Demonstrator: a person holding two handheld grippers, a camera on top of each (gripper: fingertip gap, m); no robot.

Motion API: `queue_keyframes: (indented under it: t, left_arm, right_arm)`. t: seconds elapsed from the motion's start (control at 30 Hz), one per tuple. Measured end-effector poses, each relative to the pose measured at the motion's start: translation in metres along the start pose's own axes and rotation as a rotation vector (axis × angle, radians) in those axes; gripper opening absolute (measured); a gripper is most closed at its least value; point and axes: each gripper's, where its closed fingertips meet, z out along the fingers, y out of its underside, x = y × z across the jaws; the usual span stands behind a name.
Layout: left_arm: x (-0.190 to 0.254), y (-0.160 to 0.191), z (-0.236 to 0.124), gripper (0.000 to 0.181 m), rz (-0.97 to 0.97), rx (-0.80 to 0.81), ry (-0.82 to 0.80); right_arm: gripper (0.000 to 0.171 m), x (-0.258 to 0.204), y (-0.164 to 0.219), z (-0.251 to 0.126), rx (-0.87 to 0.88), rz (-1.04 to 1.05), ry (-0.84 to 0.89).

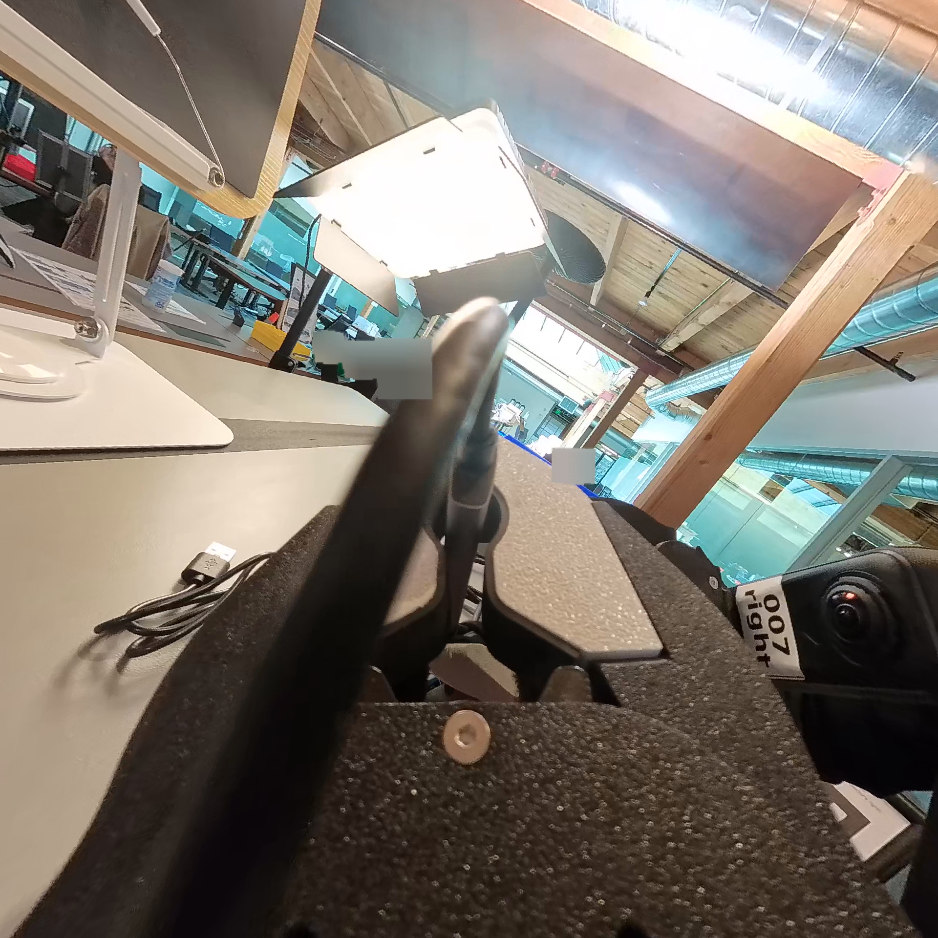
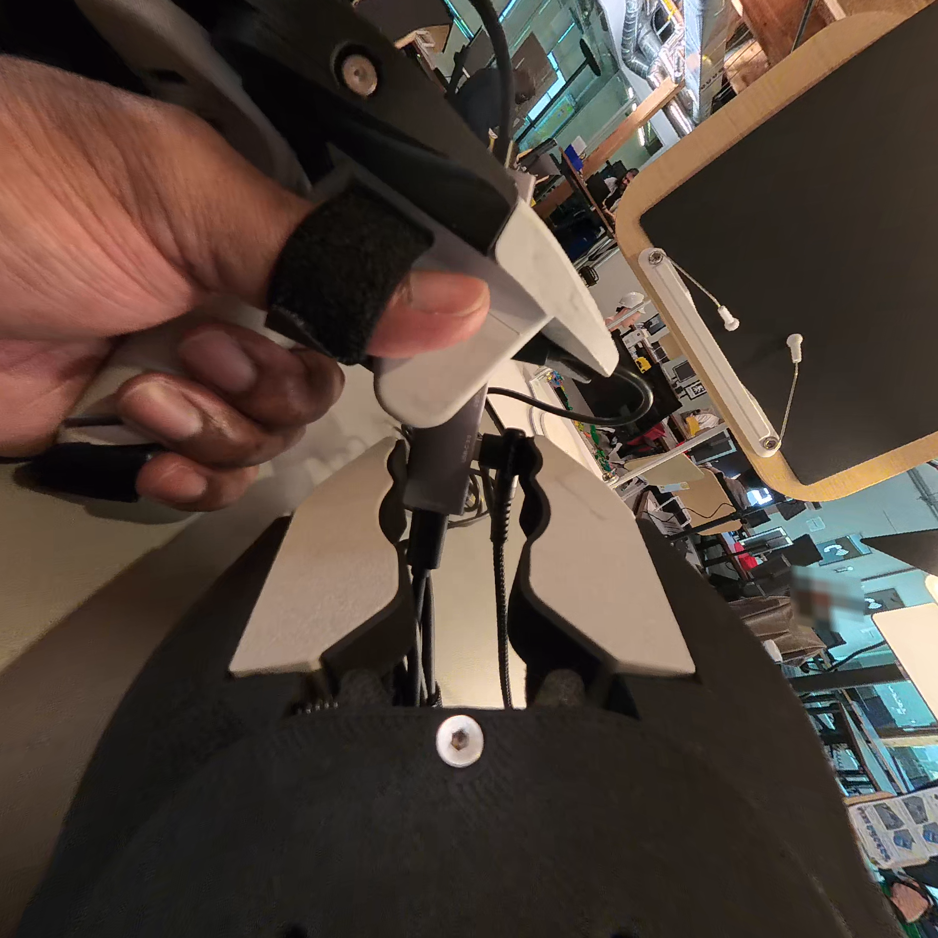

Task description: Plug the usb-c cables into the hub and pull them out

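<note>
Left gripper [image 2: 507, 386]: seen from the right wrist view, its pale fingers [image 2: 553, 284] are closed on the upper end of the grey hub [image 2: 441, 467], which is held above the worktop [image 1: 101, 507]. A person's hand [image 2: 152, 284] works this gripper, thumb under a black strap [image 2: 345, 274]. In the left wrist view the hub [image 1: 406, 467] fills the centre, edge-on and blurred. A spare black cable [image 1: 167, 604] with a USB-A plug lies loose on the worktop, left of the hub.

Right gripper [image 2: 464, 477]: fingers partly open, straddling the hub's lower end. A black usb-c plug [image 2: 429, 538] sits in the hub's end. A braided cable [image 2: 500, 583] with its plug lies against the right finger, beside the hub; whether it is pinched cannot be told.
</note>
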Motion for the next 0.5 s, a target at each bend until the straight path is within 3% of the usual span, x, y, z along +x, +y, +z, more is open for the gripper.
queue_keyframes:
  t: [0.03, 0.5]
  left_arm:
    - [0.0002, -0.0001, -0.0002, 0.006, 0.001, 0.001, 0.002]
    - [-0.0035, 0.0041, 0.0020, 0.011, -0.025, -0.031, -0.014]
  right_arm:
    - [0.043, 0.0001, -0.0003, -0.0001, 0.004, -0.013, 0.000]
    - [0.042, 0.0010, 0.0055, 0.0029, -0.004, 0.020, 0.012]
